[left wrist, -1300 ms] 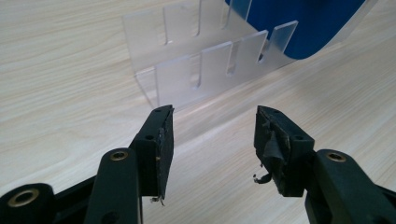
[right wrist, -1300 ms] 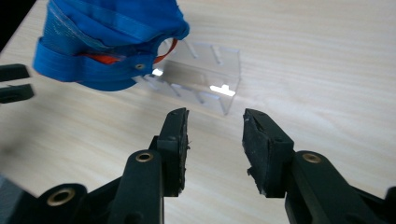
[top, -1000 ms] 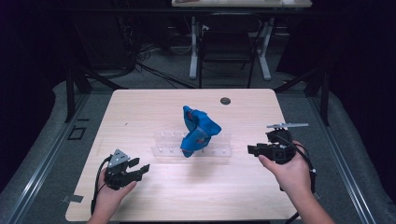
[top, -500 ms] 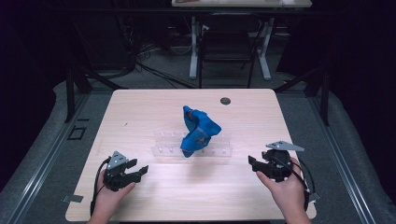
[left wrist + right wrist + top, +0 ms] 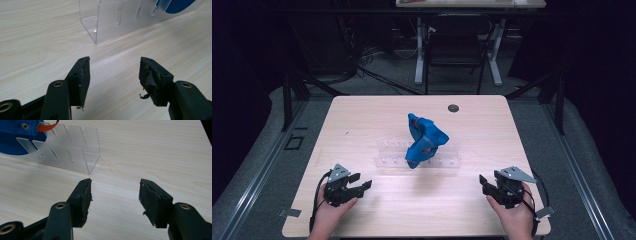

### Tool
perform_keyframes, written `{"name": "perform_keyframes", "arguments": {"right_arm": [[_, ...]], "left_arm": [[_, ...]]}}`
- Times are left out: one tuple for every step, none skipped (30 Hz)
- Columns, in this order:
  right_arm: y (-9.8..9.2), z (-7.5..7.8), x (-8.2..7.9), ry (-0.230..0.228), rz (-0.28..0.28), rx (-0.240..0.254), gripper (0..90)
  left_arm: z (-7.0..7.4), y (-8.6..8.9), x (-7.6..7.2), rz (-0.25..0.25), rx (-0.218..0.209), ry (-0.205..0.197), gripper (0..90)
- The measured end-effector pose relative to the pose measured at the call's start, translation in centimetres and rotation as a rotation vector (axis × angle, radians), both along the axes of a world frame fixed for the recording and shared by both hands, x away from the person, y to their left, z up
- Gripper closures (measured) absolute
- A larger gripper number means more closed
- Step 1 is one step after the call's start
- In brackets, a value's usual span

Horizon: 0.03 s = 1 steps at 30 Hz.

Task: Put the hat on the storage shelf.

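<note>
left gripper (image 5: 360,186): it rests low over the near left part of the table (image 5: 377,115), held in the person's left hand (image 5: 329,215). its jaws have just been opening and now stand spread wide with nothing between them. in the left gripper view the bare wood shows in the gap, and the left end of the rack (image 5: 112,20) stands ahead, apart from the jaw tips.

centre: the clear rack (image 5: 419,154) stands across the middle of the table. a blue cloth (image 5: 424,140) sits bunched in it and rises above its top edge; an orange strap (image 5: 47,126) shows on the cloth in the right gripper view. a small dark disc (image 5: 453,107) lies near the far edge, well apart from the rack.

right gripper (image 5: 486,184): it sits low at the near right part of the table, in the right hand (image 5: 514,220). its jaws have also just been opening and are wide apart and empty. the right end of the rack stands ahead of them, not touching.

step in hand, as a judgement: both grippers are parked clear of the work, so this reads as either the start of a reach or the rest after a placement; the cloth already sits in the rack.

next move, if work goes on: bring one gripper forward to the cloth, keep the jaws spread until a fold lies between them, then close. the rack is light and may slide; steady it with the other gripper.
</note>
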State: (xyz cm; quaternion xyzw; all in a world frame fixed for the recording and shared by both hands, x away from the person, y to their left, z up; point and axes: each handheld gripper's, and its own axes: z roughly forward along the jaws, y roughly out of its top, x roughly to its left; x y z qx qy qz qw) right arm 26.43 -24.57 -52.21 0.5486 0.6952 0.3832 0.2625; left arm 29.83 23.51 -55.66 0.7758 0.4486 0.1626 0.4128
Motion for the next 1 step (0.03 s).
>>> {"name": "perform_keyframes", "arguments": {"right_arm": [[-0.15, -0.24, -0.06, -0.003, -0.004, 0.001, 42.7]], "left_arm": [[0.04, -0.23, -0.01, -0.002, -0.003, -0.004, 42.9]]}}
